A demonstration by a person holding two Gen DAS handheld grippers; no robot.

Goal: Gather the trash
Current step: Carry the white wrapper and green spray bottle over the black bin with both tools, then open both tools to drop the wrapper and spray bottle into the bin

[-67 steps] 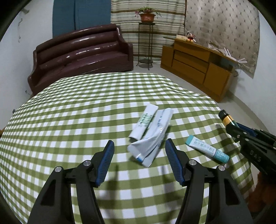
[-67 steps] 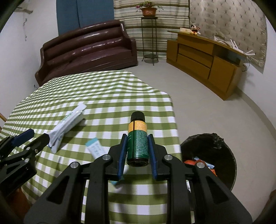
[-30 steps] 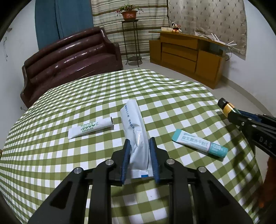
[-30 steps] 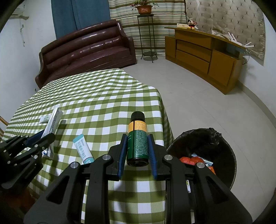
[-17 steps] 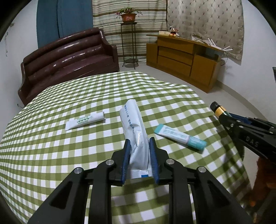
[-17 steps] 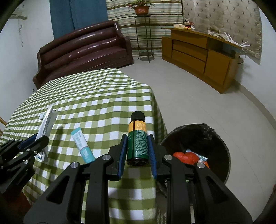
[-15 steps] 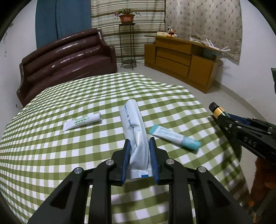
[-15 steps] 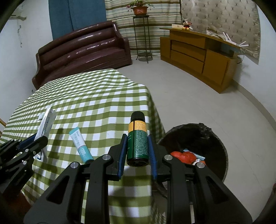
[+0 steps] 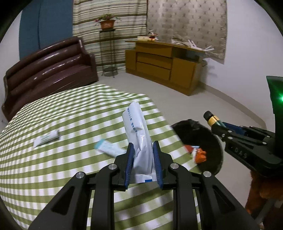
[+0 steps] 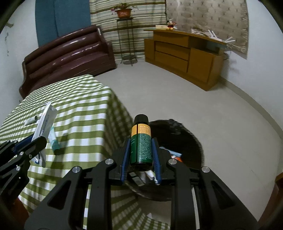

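The left gripper (image 9: 143,160) has its jaws clamped on a white pouch (image 9: 139,136). The pouch sticks up and forward from the blue pads, and it has blue writing on it. The right gripper (image 10: 141,157) has its jaws clamped on a small green bottle (image 10: 141,141) with an orange band and a black cap. The bottle stands up between the pads.

The black trash bin (image 10: 191,139) sits on the floor, right next to the edge of the tabletop (image 10: 79,113). The green bottle is over the near side of the bin. Inside the bin there is some orange and white trash (image 9: 198,153). The white pouch is over the tabletop, near the side where the bin is.

The tabletop has a green and white checked cloth. A teal and white tube (image 9: 108,147) lies on it, near the bin but a bit blurred. A white tube (image 9: 46,138) lies farther from the bin, well apart from the teal one.

Far behind the bin there is a brown sofa (image 10: 69,56) by the wall. A wooden cabinet (image 10: 184,53) stands on the other side of the room. Between them a plant pot (image 10: 123,12) sits on a thin metal stand.
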